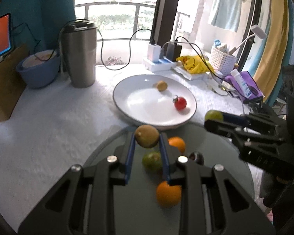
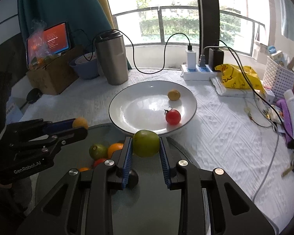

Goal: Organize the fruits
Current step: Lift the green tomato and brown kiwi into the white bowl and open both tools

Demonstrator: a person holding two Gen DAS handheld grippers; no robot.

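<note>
My left gripper [image 1: 147, 137] is shut on a yellow-brown fruit [image 1: 147, 135], held above a dark round tray [image 1: 111, 148] near the white plate [image 1: 127, 90]. My right gripper [image 2: 146, 144] is shut on a green fruit [image 2: 145, 142], also above the tray's far edge. The plate [image 2: 127, 101] holds a small yellow fruit [image 2: 173, 95] and a red tomato [image 2: 172, 117]. On the tray lie two oranges [image 1: 169, 193], a green fruit [image 1: 151, 160] and a dark fruit [image 1: 196, 156]. The left gripper also shows in the right wrist view [image 2: 79, 126], the right gripper in the left wrist view [image 1: 213, 117].
A steel tumbler [image 2: 112, 58] and a blue bowl [image 2: 85, 66] stand behind the plate on the left. A power strip [image 2: 198, 71], yellow bag [image 2: 235, 76], white basket [image 2: 278, 78] and cables crowd the right. A cardboard box [image 2: 53, 74] sits far left.
</note>
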